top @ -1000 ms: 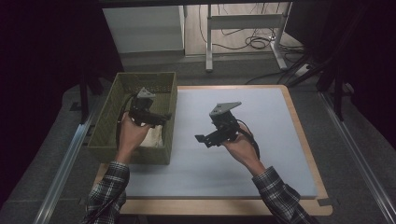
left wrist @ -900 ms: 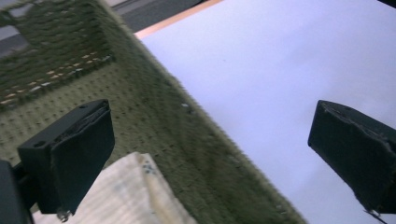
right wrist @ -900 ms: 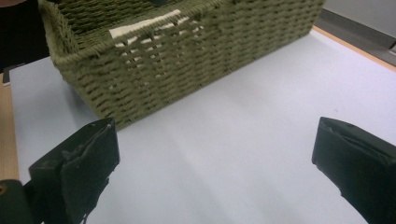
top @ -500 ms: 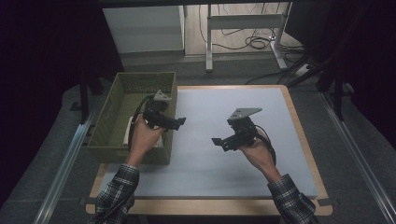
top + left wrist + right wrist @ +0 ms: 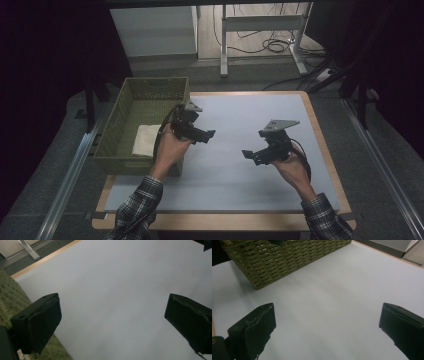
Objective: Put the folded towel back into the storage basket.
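**A:** so where's everything sitting right now?

**B:** there's a white folded cloth (image 5: 145, 140) lying in the bottom of the green woven basket (image 5: 131, 95), toward its near end. The basket's on the left side of the table (image 5: 240, 185), partly on the pale blue-grey mat (image 5: 240, 115) that covers most of the top.

**A:** and the grippers?

**B:** left gripper (image 5: 207, 134) is held just past the basket's right wall, over the mat, pointing toward the middle of the table. In its own view the fingers (image 5: 37, 325) are spread wide with nothing but mat between them, and the basket edge is down at the left.

**A:** right one?

**B:** right gripper (image 5: 248, 154) is well apart from the basket, over the right half of the mat, pointing left toward the other one. Fingers (image 5: 253, 327) spread wide too, nothing in them. Its view looks across bare mat to the basket's woven wall (image 5: 287, 257). Plaid sleeves (image 5: 135, 210) on both arms.
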`<state>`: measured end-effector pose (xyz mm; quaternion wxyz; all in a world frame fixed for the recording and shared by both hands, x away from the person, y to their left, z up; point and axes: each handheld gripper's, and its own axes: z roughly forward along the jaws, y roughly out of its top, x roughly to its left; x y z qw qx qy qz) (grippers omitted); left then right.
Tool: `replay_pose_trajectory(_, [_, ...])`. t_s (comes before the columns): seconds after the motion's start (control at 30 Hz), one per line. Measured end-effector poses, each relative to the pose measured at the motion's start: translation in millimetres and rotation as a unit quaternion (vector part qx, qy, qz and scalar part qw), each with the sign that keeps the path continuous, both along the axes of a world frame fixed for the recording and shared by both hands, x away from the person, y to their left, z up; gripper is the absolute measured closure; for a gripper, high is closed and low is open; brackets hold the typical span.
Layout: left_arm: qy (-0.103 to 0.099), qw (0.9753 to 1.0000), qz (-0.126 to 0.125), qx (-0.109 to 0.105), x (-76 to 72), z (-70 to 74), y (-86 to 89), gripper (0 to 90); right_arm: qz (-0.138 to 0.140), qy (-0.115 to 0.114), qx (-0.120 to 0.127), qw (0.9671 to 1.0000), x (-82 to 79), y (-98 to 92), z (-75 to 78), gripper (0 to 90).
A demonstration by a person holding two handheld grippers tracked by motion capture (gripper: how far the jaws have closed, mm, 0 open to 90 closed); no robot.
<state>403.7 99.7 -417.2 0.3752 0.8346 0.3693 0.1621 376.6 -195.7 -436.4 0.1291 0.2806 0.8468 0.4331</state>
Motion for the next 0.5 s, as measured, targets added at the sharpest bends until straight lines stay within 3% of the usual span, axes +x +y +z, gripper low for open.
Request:
replay_pose_trajectory(0.37, [-0.003, 0.9996, -0.026, 0.005, -5.6, -8.1, -38.9, 0.9, -0.023, 0.003, -0.003, 0.9997, -4.4, -39.2, -4.0, 0.9])
replay_pose_trajectory(0.5, [0.002, 0.9994, -0.035, -0.005, -8.6, -14.1, -48.7, 0.8, -0.030, 0.005, -0.003, 0.9995, -7.2, -51.6, -6.4, 0.9])
